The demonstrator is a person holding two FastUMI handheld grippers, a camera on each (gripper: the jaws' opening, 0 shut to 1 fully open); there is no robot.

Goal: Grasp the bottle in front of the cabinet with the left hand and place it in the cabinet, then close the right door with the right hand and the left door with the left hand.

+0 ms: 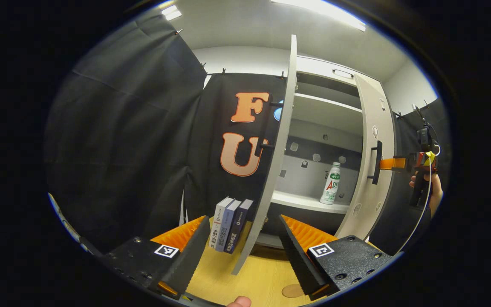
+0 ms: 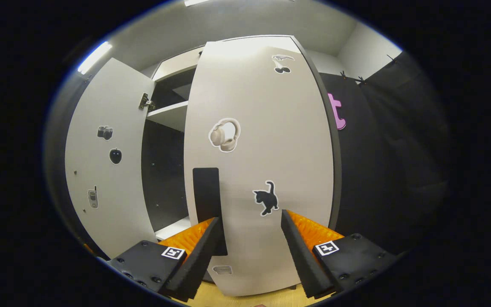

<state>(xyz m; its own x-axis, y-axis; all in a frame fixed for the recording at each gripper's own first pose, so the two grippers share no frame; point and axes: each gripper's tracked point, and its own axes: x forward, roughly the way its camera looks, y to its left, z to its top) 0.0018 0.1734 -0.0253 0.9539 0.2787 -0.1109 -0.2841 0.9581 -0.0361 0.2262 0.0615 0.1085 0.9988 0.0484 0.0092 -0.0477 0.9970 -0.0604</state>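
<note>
- Bottle stands upright on the cabinet shelf, between both open doors.
- Left gripper jaws wide, empty, straddling the left door edge.
- Right gripper jaws wide, empty, before the right door.

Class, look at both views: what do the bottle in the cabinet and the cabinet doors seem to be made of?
Bottle: probably plastic, white and opaque, with a printed label wrap. Right door and left door: likely painted or laminated board, matt off-white, flat, thin-edged, stickers on the right one.

No legible text on the bottle or books.
</note>
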